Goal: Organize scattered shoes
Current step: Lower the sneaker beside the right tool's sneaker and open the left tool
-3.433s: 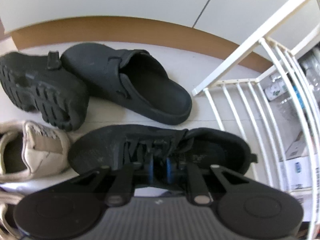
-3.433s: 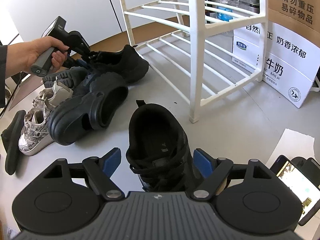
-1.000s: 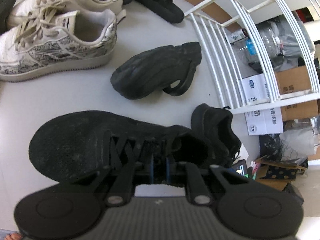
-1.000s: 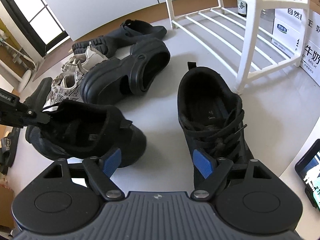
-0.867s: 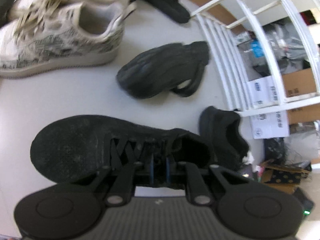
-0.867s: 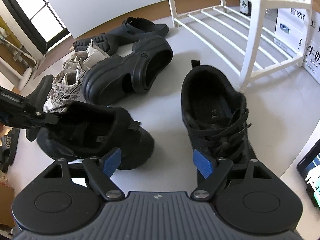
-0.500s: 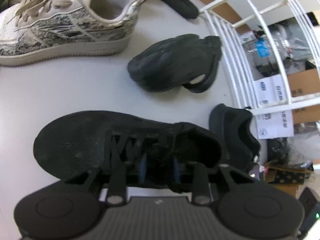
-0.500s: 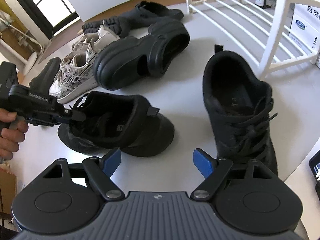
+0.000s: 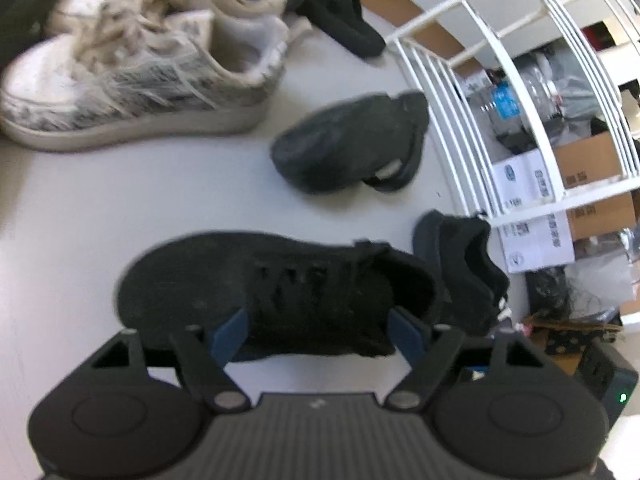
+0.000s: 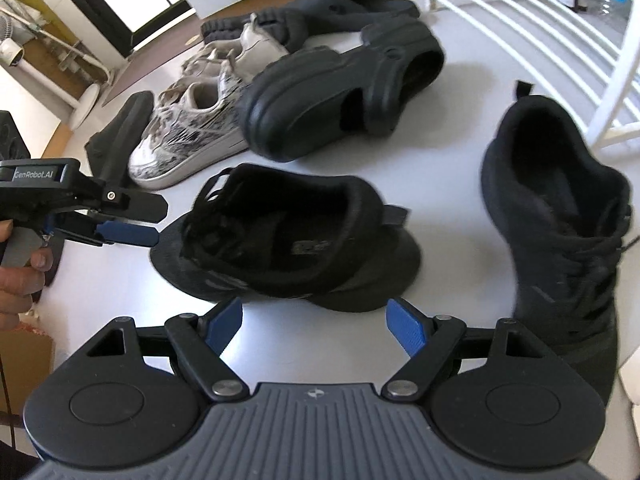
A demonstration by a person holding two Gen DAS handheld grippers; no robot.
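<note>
left gripper (image 9: 318, 330): jaws are opening right now. The black sneaker (image 9: 276, 288) sits between the blue pads, which look clear of it. In the right view the same gripper (image 10: 132, 234) is at the left edge, tips just short of the shoe's laces, with a hand (image 10: 18, 276) on the handle.
right gripper (image 10: 316, 320): jaws spread wide, nothing in them, hovering low in the frame just in front of the sneaker.
black sneaker: on the pale floor (image 10: 452, 184), centre of the right view (image 10: 288, 240), lying on its side with the opening facing the camera.
second sneaker (image 10: 560, 224): right side of the frame, upright, near the first one but not touching.
clog (image 10: 340, 100): black, chunky, upper middle, behind the first sneaker.
white sneakers (image 10: 192, 136): a pair, upper left, just beside the clog.
more dark shoes (image 10: 332, 6): top centre, behind the white pair, kinda blurry.
rack (image 10: 592, 52): white, upper right, its post just behind the second sneaker.
</note>
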